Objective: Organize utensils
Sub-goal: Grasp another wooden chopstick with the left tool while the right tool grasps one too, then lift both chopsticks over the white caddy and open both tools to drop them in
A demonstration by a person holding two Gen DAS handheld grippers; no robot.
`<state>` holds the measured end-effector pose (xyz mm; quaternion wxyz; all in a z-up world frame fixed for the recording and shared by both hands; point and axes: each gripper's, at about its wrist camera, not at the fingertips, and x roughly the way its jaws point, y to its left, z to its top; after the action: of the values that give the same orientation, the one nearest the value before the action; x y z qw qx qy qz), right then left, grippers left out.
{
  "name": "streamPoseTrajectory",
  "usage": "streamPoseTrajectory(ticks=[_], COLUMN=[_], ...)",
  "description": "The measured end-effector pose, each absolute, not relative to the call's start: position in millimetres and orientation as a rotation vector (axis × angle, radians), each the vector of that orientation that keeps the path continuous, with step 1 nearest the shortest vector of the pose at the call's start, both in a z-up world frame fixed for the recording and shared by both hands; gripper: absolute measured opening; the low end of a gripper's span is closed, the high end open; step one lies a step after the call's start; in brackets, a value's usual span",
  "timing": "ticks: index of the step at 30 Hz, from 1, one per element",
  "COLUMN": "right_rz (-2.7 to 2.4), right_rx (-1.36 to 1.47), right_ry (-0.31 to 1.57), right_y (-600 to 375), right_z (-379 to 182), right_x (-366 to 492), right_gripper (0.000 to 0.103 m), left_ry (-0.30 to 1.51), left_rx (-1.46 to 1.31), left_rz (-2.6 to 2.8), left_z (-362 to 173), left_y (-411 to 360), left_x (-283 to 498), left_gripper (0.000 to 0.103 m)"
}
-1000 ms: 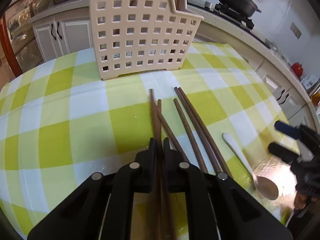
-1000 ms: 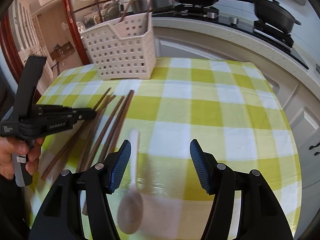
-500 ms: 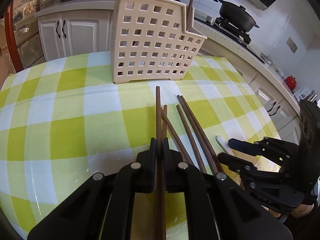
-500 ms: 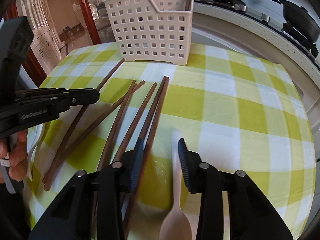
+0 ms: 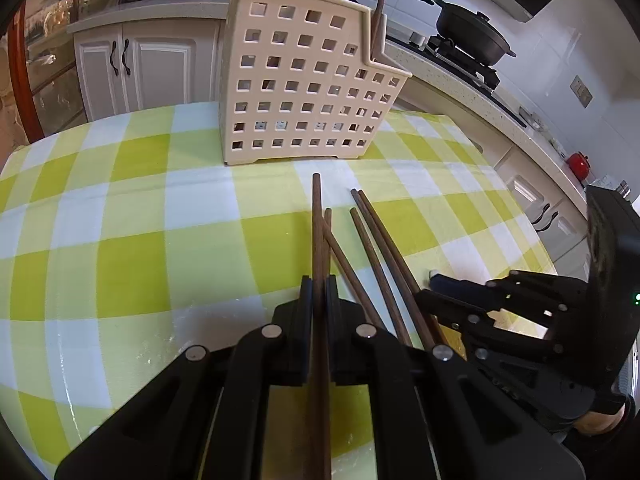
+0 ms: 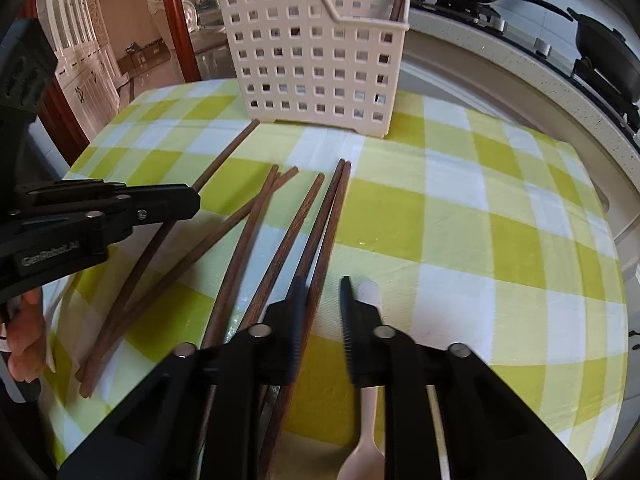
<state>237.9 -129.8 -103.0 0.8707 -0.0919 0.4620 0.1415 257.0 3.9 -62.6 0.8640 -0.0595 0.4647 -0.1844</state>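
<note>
Fingers clamp chopstick, tip near basket.

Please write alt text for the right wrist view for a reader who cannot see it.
The right gripper is closing over the table, a chopstick between its jaws and a spoon just right of them. More chopsticks lie to the left; a white basket stands behind. The left gripper holds another chopstick.
</note>
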Motion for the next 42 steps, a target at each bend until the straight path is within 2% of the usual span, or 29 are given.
streamPoseTrajectory(ticks=[3, 12, 17, 29, 42], right_rz=[0.275, 0.278, 0.286, 0.299, 0.312], right_rx=[-0.202, -0.209, -0.169, -0.091, -0.095], right_ry=[0.963, 0.973, 0.973, 0.798, 0.698], right_y=[-130, -126, -133, -154, -157], right_z=[-106, -106, -102, -23, 31], right_x=[241, 252, 253, 227, 216], right_gripper=[0.012, 0.012, 0.007, 0.006, 0.006], left_ry=[0.976, 0.971, 0.959, 0.858, 0.766], left_rx=[-0.125, -0.113, -0.103, -0.052, -0.065], left_rz=[-0.386, -0.390, -0.392, -0.396, -0.380], left_z=[-63, -61, -55, -2, 64], left_y=[4, -1, -1, -6, 8], left_x=[257, 256, 253, 243, 237], left_gripper=[0.007, 0.007, 0.007, 0.006, 0.006])
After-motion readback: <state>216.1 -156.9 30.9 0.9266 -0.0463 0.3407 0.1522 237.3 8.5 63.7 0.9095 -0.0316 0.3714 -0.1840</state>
